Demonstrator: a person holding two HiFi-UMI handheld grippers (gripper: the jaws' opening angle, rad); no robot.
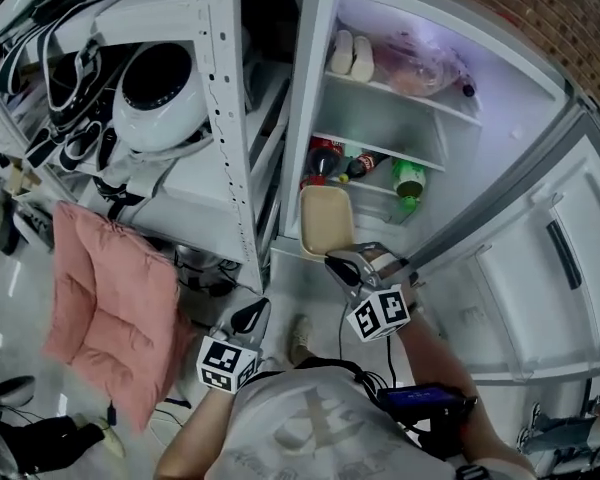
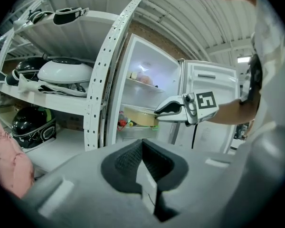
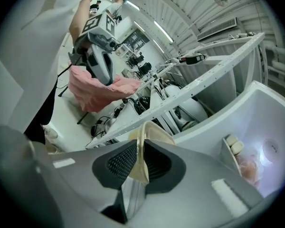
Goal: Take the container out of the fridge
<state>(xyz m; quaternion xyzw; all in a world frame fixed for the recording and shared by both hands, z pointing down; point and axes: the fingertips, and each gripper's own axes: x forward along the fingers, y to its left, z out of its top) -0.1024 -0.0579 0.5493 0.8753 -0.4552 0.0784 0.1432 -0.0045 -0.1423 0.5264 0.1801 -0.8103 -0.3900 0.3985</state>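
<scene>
A shallow beige container (image 1: 325,218) hangs tilted on edge in front of the open fridge (image 1: 500,78), at the level of its lower shelf. My right gripper (image 1: 344,262) is shut on the container's near rim (image 3: 143,148), which stands pinched between the dark pads. From the left gripper view, the container (image 2: 138,116) sits at the fridge opening with the right gripper (image 2: 159,111) on it. My left gripper (image 1: 252,314) is low and to the left, away from the fridge, shut with nothing between its pads (image 2: 133,167).
Bottles (image 1: 332,159) and a green bottle (image 1: 409,179) lie on the fridge shelf behind the container. The fridge door (image 1: 570,258) stands open at the right. A white metal rack (image 1: 224,118) with helmets (image 1: 155,93) stands at the left, with a pink cushion (image 1: 105,303) below.
</scene>
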